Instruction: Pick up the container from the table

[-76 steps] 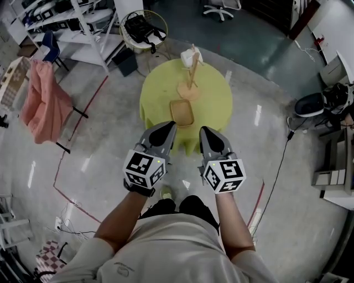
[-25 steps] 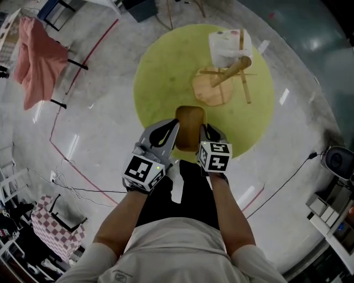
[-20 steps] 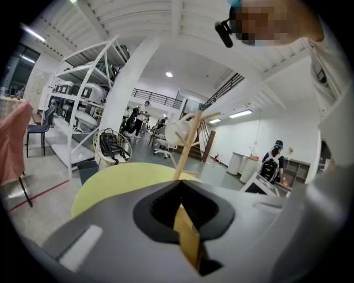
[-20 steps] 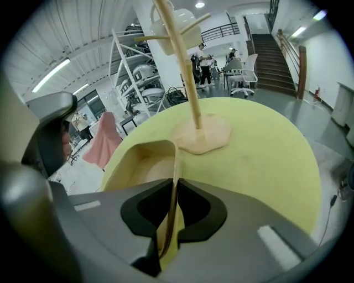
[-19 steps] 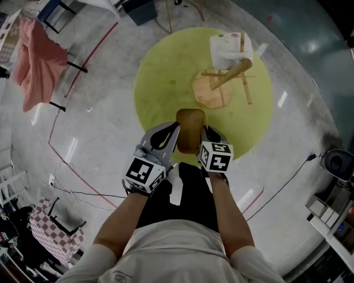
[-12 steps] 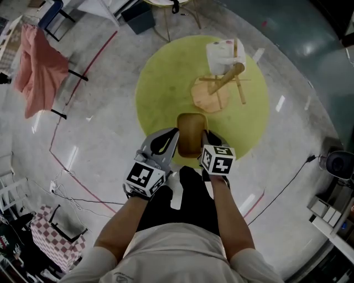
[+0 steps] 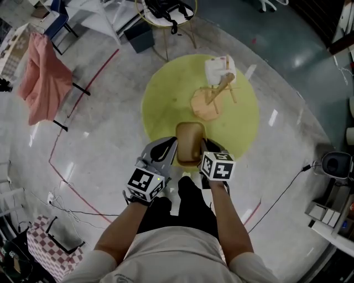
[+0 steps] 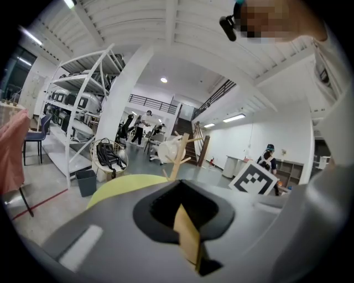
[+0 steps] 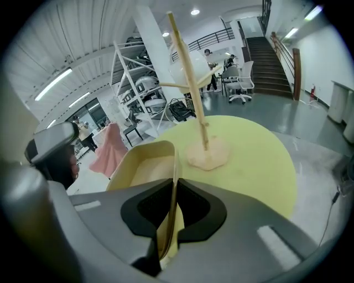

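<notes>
The container (image 7: 189,142) is a tan rectangular tray at the near edge of the round yellow-green table (image 7: 166,99). It looks raised a little off the cloth. My left gripper (image 7: 171,146) is shut on its left wall, and that thin tan wall (image 8: 186,235) shows between the jaws of the left gripper (image 8: 187,243). My right gripper (image 7: 206,148) is shut on the right wall. In the right gripper view the tray (image 9: 145,166) lies to the left of the right gripper (image 9: 169,221), with its wall pinched edge-on.
A wooden peg stand (image 7: 213,99) on a tan base and a white bag (image 7: 219,68) stand on the far half of the table. A pink cloth (image 7: 43,80) hangs at far left. A round wire stool (image 7: 166,11) holds a black bag. A cable (image 7: 282,182) runs across the floor.
Three seconds ago both grippers hung short of the table; they have since closed on the tray's walls. Over the last second the tray has come toward the near edge and looks lifted.
</notes>
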`<state>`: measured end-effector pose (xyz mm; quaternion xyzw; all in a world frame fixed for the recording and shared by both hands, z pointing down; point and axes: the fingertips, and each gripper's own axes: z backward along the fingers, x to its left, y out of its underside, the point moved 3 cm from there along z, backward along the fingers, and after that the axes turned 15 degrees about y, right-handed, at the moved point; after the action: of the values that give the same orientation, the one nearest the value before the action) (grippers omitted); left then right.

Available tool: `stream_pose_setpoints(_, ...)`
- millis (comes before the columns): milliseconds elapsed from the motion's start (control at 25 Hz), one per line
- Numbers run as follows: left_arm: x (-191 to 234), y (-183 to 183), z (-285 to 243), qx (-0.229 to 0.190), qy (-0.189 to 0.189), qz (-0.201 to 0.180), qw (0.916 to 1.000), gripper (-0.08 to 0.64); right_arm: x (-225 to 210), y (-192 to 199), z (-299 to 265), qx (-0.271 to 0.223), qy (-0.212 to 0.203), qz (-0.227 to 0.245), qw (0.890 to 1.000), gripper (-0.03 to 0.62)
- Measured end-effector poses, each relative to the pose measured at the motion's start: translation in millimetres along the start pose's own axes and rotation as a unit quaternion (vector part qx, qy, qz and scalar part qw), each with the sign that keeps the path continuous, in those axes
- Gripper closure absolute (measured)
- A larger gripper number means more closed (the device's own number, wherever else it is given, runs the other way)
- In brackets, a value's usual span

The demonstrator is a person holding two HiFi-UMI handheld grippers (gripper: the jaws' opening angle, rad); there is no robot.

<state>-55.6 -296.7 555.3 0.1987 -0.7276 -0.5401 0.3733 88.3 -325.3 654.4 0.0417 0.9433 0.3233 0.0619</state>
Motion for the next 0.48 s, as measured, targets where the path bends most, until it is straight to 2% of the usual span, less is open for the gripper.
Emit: stream_pose_setpoints(480, -31, -38, 41, -0.017, 0.017, -0.023, 0.9994, 0.554, 26, -17, 69, -0.028, -0.002, 0.003, 1.000, 0.561)
